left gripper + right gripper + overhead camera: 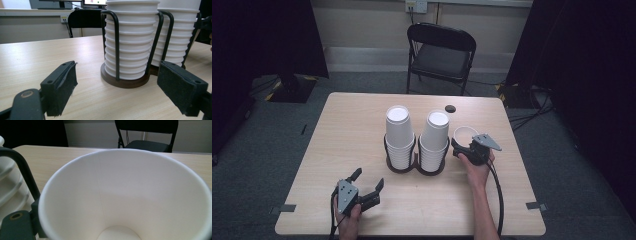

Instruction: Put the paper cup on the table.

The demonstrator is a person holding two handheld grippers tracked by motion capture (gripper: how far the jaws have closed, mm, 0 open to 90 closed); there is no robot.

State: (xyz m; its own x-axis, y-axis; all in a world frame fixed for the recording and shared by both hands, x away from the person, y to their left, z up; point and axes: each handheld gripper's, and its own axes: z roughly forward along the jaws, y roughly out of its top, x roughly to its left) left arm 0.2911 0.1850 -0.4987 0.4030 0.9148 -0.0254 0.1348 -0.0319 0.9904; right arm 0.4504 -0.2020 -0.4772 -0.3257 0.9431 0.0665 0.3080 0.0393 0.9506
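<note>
Fingers (458, 147) of the right gripper (462, 148) clamp a paper cup (465, 134), upright, mouth up; left gripper (368, 184) gapes wide, holding nothing.

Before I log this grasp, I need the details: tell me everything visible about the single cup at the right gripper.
The single cup is plain white, apparently paper, upright with its mouth open and empty inside, a faint seam down its wall. It sits just right of the right cup stack, and the right gripper is shut on its rim.
</note>
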